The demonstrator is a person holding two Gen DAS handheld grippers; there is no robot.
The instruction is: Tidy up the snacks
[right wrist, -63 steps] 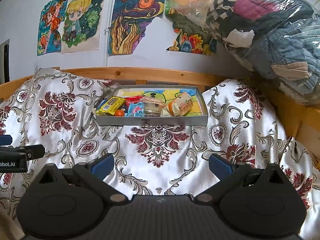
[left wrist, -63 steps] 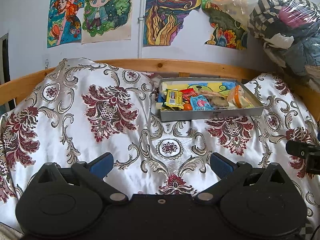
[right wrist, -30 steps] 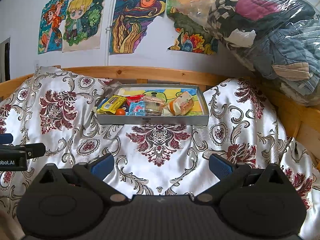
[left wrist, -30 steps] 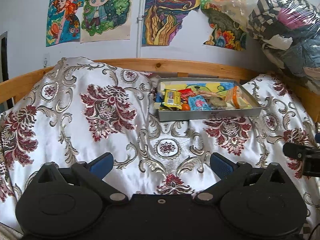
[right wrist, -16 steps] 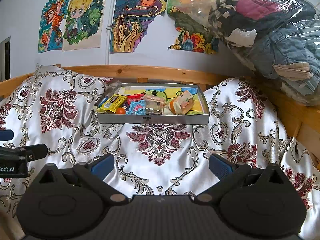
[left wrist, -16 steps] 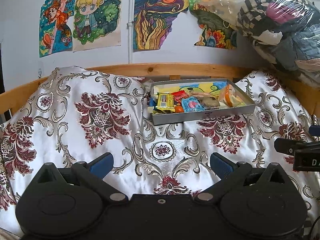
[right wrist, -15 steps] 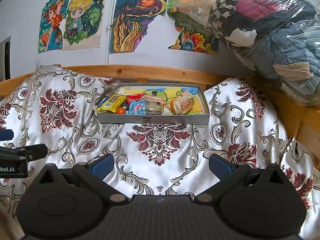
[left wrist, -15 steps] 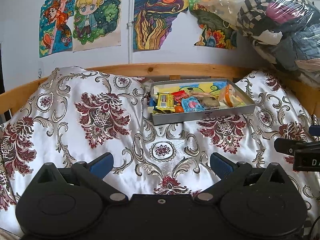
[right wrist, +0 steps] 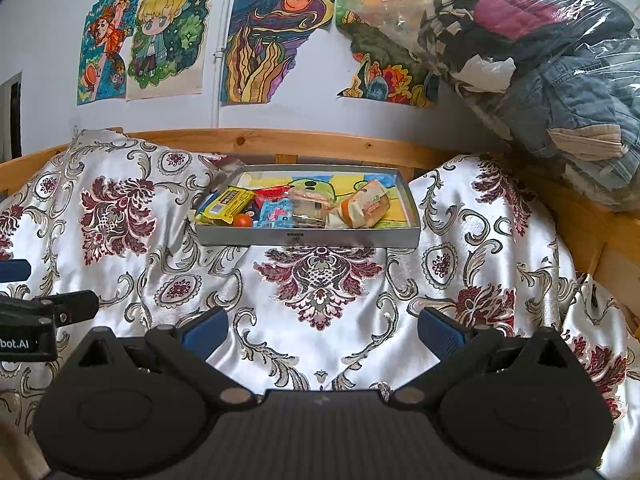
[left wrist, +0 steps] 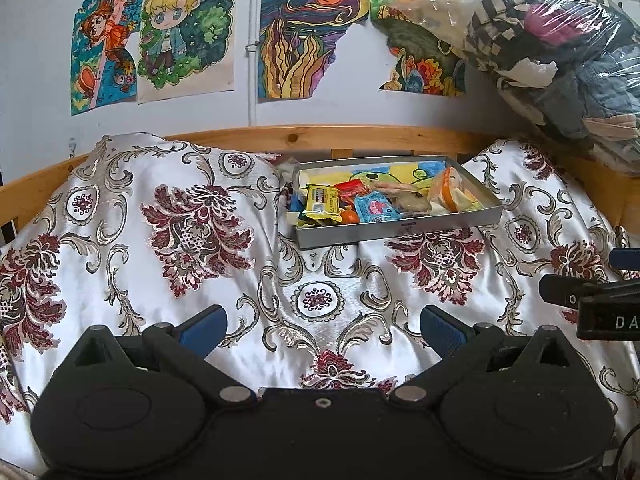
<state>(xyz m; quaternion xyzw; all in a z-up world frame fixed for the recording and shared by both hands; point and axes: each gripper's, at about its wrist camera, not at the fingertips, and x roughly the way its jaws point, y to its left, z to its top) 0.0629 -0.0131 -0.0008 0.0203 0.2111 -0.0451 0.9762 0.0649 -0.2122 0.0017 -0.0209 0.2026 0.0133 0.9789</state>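
A shallow grey tray (left wrist: pixel 400 229) (right wrist: pixel 308 237) rests on a patterned satin bedcover, far ahead of both grippers. Inside lie several snacks: a yellow packet (left wrist: pixel 321 204) (right wrist: pixel 228 201), a small orange ball (left wrist: pixel 349 216) (right wrist: pixel 243 221), a light blue packet (left wrist: pixel 374 208) (right wrist: pixel 275 212), a clear-wrapped pastry (right wrist: pixel 310 205) and an orange-and-white wrapped bun (left wrist: pixel 450 191) (right wrist: pixel 362 207). My left gripper (left wrist: pixel 323 326) is open and empty, low over the cover. My right gripper (right wrist: pixel 322 326) is open and empty too, well short of the tray.
The white, maroon and gold bedcover (left wrist: pixel 192 240) (right wrist: pixel 460 272) lies in soft folds. A wooden bed rail (left wrist: pixel 360 136) (right wrist: pixel 320 140) runs behind the tray. Plastic-wrapped clothing bundles (left wrist: pixel 560 52) (right wrist: pixel 540 60) are piled at the right. Drawings (left wrist: pixel 188 32) hang on the wall.
The left wrist view has swung a little to the left, so the tray sits further right in it. The right view is almost unchanged. Both grippers stay open.
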